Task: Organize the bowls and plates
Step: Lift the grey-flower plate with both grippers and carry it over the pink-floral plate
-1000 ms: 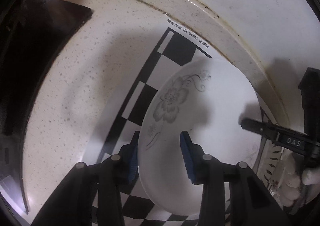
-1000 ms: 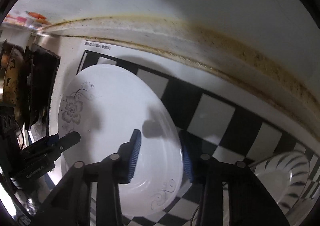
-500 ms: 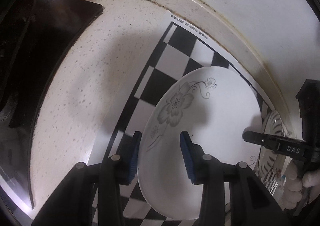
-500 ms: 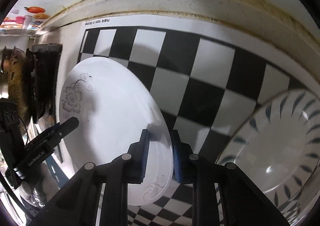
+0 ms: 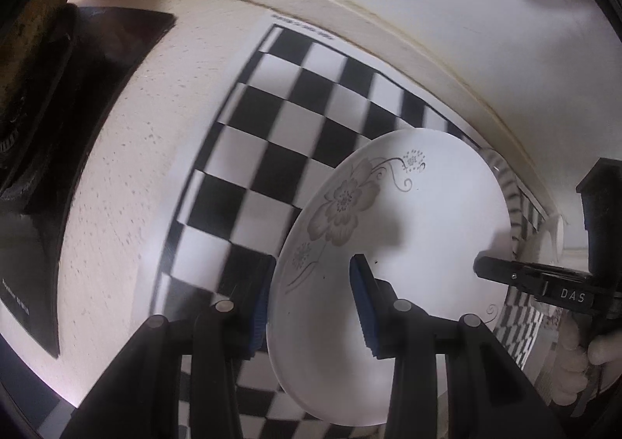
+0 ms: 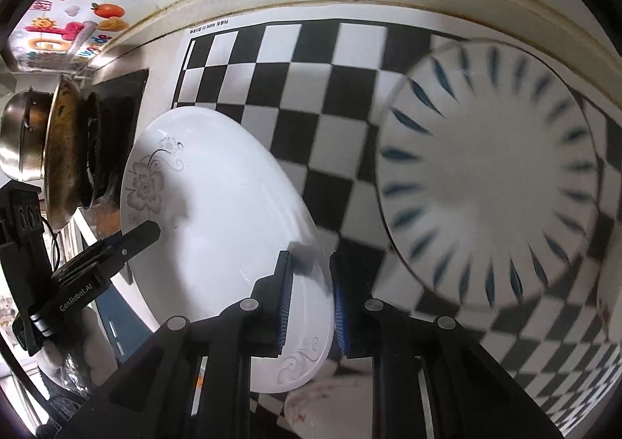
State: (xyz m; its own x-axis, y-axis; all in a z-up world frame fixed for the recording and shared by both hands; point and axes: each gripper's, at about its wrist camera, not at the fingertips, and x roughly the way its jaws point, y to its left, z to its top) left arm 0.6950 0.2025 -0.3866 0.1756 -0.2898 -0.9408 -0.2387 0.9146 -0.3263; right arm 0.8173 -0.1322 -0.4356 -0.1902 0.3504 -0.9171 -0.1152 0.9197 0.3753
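A white plate with a grey flower print [image 5: 408, 244] [image 6: 217, 198] is held in the air over the checkerboard mat, tilted. My left gripper [image 5: 311, 306] straddles its left rim with a gap showing at the pads. My right gripper [image 6: 309, 299] is shut on the plate's opposite rim. Each gripper shows in the other's view: the right one at the plate's right edge [image 5: 544, 279], the left one at its left edge [image 6: 97, 256]. A white plate with blue dashes [image 6: 490, 174] lies on the mat to the right.
The black-and-white checkerboard mat [image 5: 272, 151] [image 6: 311, 62] covers a speckled counter [image 5: 128, 167] along a white wall. A dark stove [image 5: 58, 97] with a metal pot [image 6: 35, 135] stands at the left. Part of another white dish [image 6: 322, 408] shows below the right gripper.
Both grippers have carried the flower plate up and to the right, toward the blue-dashed plate. More of the mat now shows beneath it. The right gripper stays clamped on the rim.
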